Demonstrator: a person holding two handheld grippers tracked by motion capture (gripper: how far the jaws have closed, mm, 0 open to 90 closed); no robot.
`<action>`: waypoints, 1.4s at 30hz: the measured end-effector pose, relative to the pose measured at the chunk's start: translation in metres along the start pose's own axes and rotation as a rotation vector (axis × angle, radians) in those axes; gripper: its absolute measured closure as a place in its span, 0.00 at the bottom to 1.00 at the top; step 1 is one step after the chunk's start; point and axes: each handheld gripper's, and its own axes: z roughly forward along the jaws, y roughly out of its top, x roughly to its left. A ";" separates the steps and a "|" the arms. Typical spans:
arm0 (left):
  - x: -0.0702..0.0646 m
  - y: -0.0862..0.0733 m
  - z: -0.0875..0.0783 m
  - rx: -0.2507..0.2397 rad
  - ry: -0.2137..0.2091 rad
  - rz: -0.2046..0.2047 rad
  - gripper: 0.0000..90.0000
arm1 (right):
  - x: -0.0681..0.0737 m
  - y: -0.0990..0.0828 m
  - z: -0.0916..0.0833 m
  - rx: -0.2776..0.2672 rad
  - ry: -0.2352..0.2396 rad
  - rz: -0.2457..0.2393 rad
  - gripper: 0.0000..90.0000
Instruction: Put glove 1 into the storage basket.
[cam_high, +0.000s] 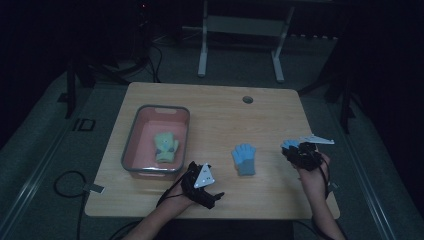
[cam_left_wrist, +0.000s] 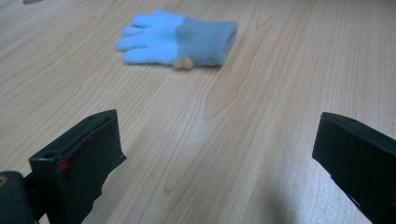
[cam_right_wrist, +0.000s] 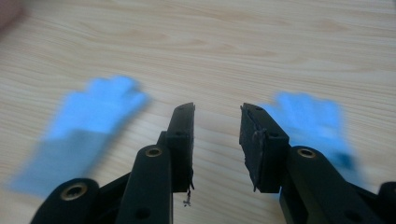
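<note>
Looking down from the high view, a wooden table (cam_high: 165, 200) carries a pink tub (cam_high: 133, 145) at its left with a green glove (cam_high: 165, 146) lying inside. A blue glove (cam_high: 244, 159) lies flat near the table's middle. The left gripper (cam_high: 212, 197) rests low at the near edge, just right of the tub. The right gripper (cam_high: 300, 150) sits at the right side, well apart from that blue glove, and a second blue glove (cam_high: 289, 145) peeks out at its tip.

In the left gripper view, the jaws stand wide apart with only bare wood between them; the blue glove (cam_left_wrist: 180, 38) lies ahead, fingers pointing left.

In the right gripper view, the jaws are parted with nothing between them. One blue glove (cam_right_wrist: 88, 126) lies blurred at the left, the second blue glove (cam_right_wrist: 313, 121) just behind the right-hand jaw.
</note>
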 end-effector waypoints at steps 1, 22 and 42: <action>0.000 0.000 0.000 0.000 0.001 0.005 0.02 | -0.008 -0.002 0.001 0.003 0.009 -0.010 0.69; -0.002 0.000 0.001 -0.007 -0.012 0.020 0.02 | -0.072 -0.040 0.034 0.059 -0.029 -0.046 0.79; -0.003 0.001 0.001 -0.014 0.015 0.034 0.02 | -0.014 0.007 -0.011 0.030 -0.126 0.090 0.97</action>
